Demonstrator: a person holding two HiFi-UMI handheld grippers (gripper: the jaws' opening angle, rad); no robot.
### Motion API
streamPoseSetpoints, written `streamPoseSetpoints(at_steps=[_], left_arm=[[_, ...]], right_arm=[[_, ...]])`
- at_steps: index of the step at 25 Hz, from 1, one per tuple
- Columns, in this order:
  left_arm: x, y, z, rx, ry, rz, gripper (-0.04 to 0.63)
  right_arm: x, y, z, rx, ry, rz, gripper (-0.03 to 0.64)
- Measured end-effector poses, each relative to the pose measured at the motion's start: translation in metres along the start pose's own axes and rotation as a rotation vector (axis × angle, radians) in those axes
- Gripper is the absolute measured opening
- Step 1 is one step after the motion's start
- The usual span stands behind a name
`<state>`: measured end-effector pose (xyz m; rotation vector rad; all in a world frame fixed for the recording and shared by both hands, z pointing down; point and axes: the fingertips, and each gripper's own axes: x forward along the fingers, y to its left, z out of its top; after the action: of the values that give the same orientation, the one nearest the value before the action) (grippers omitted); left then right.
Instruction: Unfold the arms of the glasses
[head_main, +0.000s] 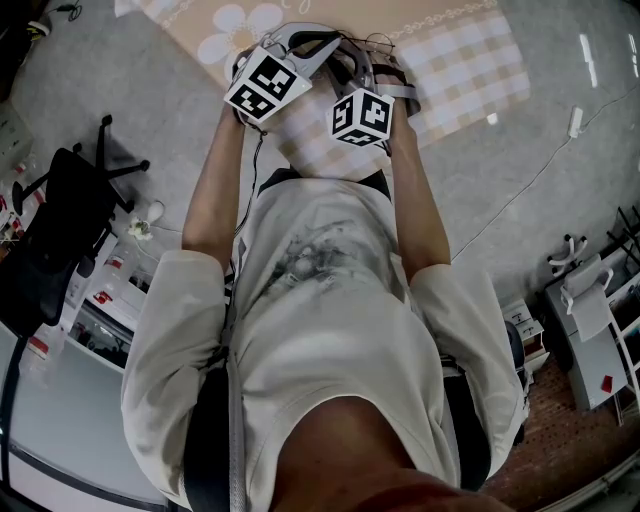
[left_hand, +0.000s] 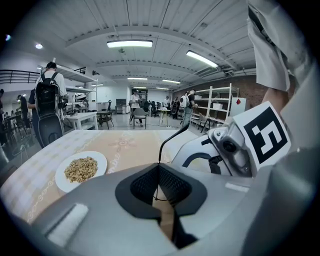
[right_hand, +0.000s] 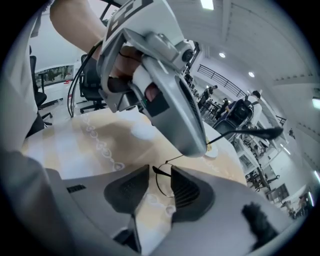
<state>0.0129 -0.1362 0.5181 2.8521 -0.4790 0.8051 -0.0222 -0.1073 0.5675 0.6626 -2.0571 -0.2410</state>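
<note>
The thin wire-framed glasses (right_hand: 157, 182) hang in the air above the checked tablecloth (head_main: 460, 60). My left gripper (left_hand: 159, 176) is shut on a thin part of the frame. One dark arm of the glasses (left_hand: 172, 137) rises up and to the right from its jaws. In the right gripper view that arm (right_hand: 250, 132) stretches out to the right, unfolded. My right gripper (right_hand: 160, 171) stands open just below the left one. A round lens rim and the dark tip of the other arm sit between its pads, which do not press on them.
A white plate of grain (left_hand: 80, 170) lies on the cloth to the left. A black office chair (head_main: 60, 215) stands on the floor at the left. Several people, tables and shelves (left_hand: 215, 105) fill the far room. White furniture (head_main: 590, 300) stands at the right.
</note>
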Motion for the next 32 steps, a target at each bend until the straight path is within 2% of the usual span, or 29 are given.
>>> streamPoseSetpoints(at_steps=[4, 12, 32], left_arm=[[0.000, -0.001, -0.001, 0.000, 0.001, 0.000, 0.009], [-0.001, 0.002, 0.001, 0.004, -0.007, 0.015, 0.011], [-0.001, 0.005, -0.004, 0.034, 0.023, 0.044, 0.011]], right_arm=[[-0.001, -0.003, 0.002, -0.007, -0.007, -0.025, 0.098], [-0.008, -0.003, 0.007, -0.002, -0.032, -0.039, 0.067], [-0.018, -0.009, 0.014, 0.125, -0.105, -0.010, 0.061]])
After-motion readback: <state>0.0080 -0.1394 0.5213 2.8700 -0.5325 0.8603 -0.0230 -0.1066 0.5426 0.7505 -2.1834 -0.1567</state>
